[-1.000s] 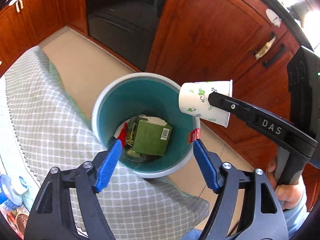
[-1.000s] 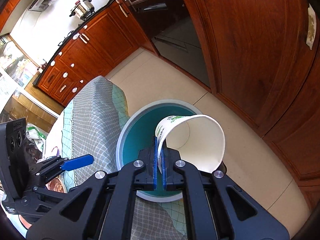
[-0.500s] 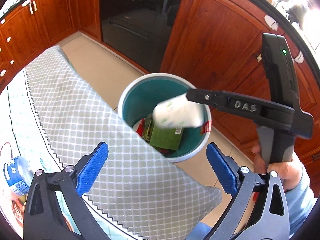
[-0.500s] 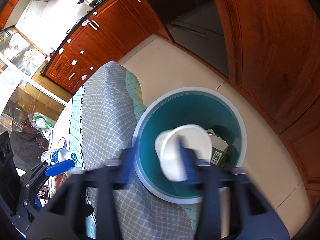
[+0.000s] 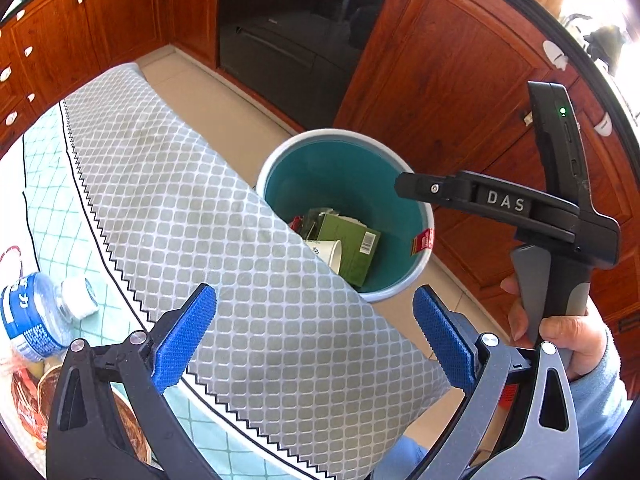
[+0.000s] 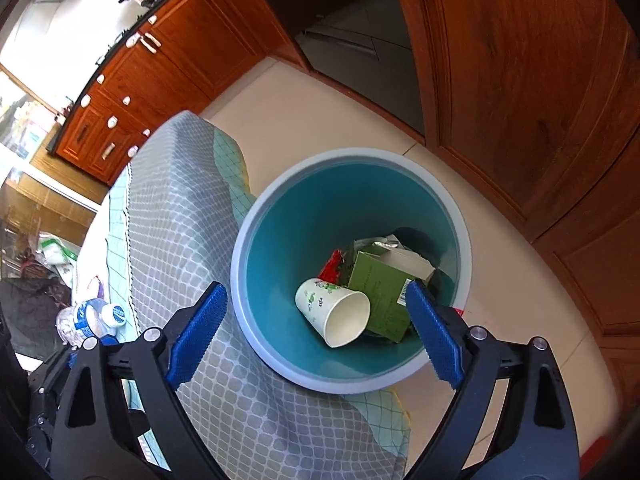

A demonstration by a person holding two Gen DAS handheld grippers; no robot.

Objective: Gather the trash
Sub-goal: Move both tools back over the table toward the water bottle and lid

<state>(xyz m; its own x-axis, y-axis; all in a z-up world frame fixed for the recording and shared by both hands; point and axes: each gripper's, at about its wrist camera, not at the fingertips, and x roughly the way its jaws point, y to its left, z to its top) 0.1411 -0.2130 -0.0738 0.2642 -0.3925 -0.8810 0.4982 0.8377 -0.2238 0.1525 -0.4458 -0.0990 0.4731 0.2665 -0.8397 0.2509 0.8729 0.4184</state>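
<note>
A: Where is the white paper cup with green leaf print (image 6: 334,312)?

B: Lying on its side at the bottom of the round teal waste bin with the pale rim (image 6: 280,364), mouth towards the camera, touching a green cardboard carton (image 6: 380,296) and just beside a red wrapper (image 6: 331,266).

A: And the right gripper (image 6: 316,334)?

B: Above the bin, jaws wide with nothing pressed between the blue pads; they have just been opening.

A: The left gripper (image 5: 316,338)?

B: Also spread wide and empty, over the grey-and-white patterned cloth (image 5: 224,240) on the worktop. Its jaws have just been opening too.

A: Anything else on the worktop?

B: A clear plastic water bottle with a blue label and white cap (image 5: 40,316) lies on its side near the left edge.
</note>
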